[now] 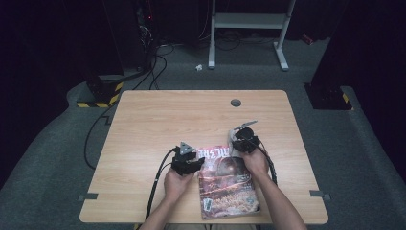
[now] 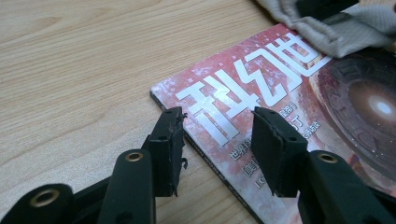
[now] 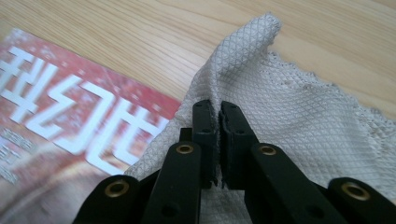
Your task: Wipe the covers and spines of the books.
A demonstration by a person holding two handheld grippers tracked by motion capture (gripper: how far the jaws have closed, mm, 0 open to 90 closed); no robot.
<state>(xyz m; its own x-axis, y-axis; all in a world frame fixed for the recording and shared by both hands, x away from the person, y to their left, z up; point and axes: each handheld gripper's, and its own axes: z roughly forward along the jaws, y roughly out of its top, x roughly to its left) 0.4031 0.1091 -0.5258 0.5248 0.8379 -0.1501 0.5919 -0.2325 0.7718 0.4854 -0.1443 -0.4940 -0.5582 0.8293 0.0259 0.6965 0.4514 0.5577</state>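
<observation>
High view: a magazine point(image 1: 227, 182) with a red cover lay flat on the near middle of the wooden surface point(image 1: 158, 120), between the two hands. The left hand-held gripper point(image 1: 187, 160) stood at the magazine's upper left corner; the right hand-held gripper point(image 1: 238, 138) stood at its upper right corner, with a pale cloth point(image 1: 231, 146) under it. A grey cable port point(image 1: 235, 102) sat in the surface farther back; beyond the surface lay grey carpet point(image 1: 335, 158), a white metal frame point(image 1: 249, 28), black cables point(image 1: 153, 67) and yellow-and-black striped floor markings point(image 1: 98, 98). Left gripper view: the left hand-held gripper point(image 2: 217, 128) was spread partway, one jaw over the bare surface point(image 2: 70, 70) beside the magazine's spine, the other over the cover; whether the pads touched the magazine point(image 2: 261, 98) could not be told. The cloth point(image 2: 327, 28) lay on the far corner of the cover. Right gripper view: the right hand-held gripper point(image 3: 219, 121) was pressed together, pinching a fold of the white mesh-textured cloth point(image 3: 289, 121), which draped over the magazine's point(image 3: 70, 112) corner and onto the surface point(image 3: 163, 42).
</observation>
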